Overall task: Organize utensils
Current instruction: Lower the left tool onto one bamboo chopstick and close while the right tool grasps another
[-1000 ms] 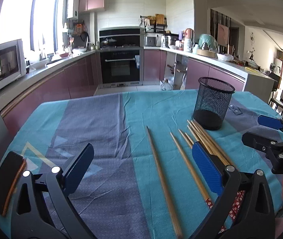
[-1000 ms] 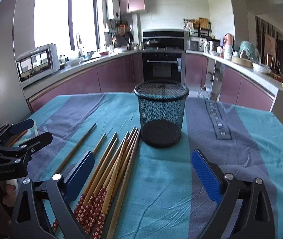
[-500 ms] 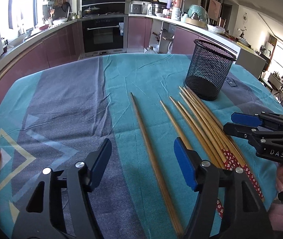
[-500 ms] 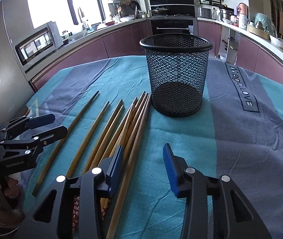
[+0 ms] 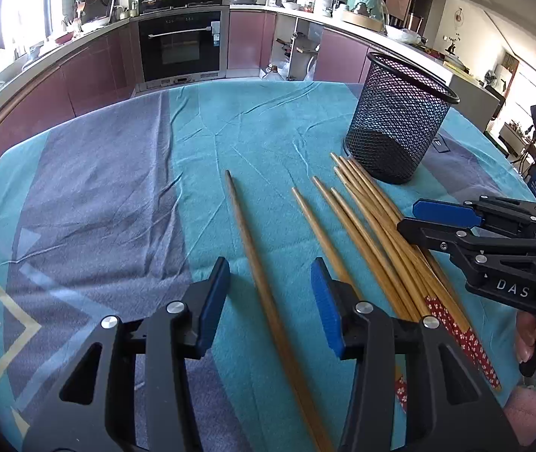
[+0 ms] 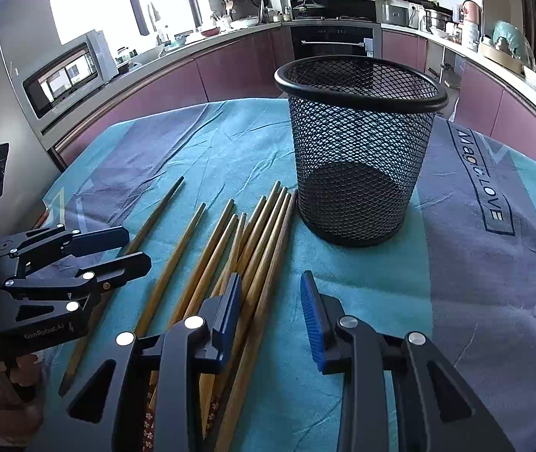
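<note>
So the table is covered with a teal and grey-purple cloth (image 5: 124, 173), and a bunch of wooden chopsticks (image 6: 264, 233) lies fanned out on it with their thin ends pointing toward a black mesh cup (image 6: 358, 143) that stands upright, nothing in it as far as I can see through the mesh. The closest tips sit just beside the cup's base. One single chopstick (image 5: 253, 263) lies off on its own, apart from the rest. The left gripper (image 5: 270, 293) is straddling that lone stick: it runs right between the two blue pads, but there's a clear gap on both sides, so nothing is clamped. Its jaws have just been closing in and are about half shut. The right gripper (image 6: 270, 312) is over the outer edge of the pile, nearest the cup side; the outermost stick or two pass between its pads, with its left pad sitting over the pile. Those jaws have been narrowing too, but I still see cloth between stick and right pad, so no grasp. In the right wrist view a hand (image 6: 0, 384) shows under the left gripper's handle.
</note>
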